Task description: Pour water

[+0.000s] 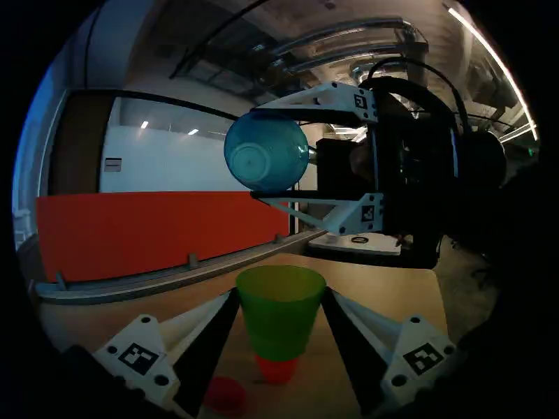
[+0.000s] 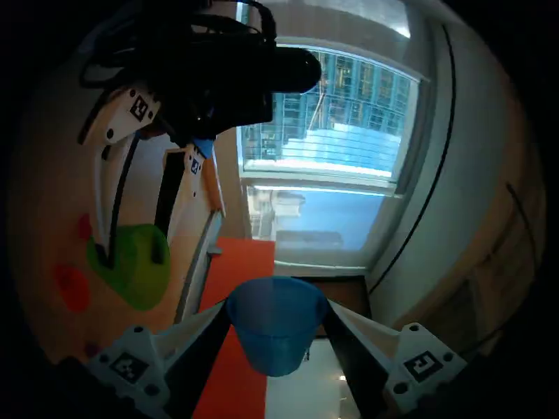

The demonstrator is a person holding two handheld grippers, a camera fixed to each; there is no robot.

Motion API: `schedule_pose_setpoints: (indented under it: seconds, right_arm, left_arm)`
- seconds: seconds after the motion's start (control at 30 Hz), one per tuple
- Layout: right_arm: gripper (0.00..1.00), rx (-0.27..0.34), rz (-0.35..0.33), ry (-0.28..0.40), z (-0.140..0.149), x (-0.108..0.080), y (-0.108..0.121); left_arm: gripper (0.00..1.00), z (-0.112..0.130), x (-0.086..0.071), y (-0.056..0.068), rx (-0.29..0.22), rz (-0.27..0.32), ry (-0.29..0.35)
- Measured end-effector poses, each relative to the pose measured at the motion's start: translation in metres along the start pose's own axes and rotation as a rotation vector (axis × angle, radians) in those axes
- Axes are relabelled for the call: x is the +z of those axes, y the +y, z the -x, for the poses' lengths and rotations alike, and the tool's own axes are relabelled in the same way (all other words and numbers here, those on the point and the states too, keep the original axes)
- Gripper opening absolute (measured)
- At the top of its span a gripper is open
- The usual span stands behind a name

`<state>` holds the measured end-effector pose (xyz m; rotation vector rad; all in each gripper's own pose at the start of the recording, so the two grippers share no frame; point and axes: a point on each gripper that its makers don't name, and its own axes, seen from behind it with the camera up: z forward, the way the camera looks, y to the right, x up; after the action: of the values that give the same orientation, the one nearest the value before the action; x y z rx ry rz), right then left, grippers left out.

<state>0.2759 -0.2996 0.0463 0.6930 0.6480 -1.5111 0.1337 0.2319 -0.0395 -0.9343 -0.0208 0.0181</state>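
Blue cup (image 2: 276,335) gripped in right tongs (image 2: 276,311), above green cup (image 1: 281,314)

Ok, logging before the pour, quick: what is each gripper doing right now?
Left gripper: closed on the green cup.
Right gripper: closed on the blue cup.

Views facing each other, right rolled sideways, sharing green cup (image 1: 281,314) (image 2: 136,269)
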Motion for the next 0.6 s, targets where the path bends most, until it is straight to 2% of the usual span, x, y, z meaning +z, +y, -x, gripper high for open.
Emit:
schedule_pose_setpoints:
  seconds: [0.2,0.6]
  right_arm:
    - [0.91,0.154,-0.002,-0.005,0.010,-0.007,-0.005]
    - [0.91,0.518,-0.008,-0.060,0.025,-0.020,-0.026]
  left_arm:
    - [0.85,-0.002,-0.002,0.000,0.004,-0.003,-0.001]
    - [0.85,-0.002,-0.003,0.000,0.006,-0.005,-0.001]
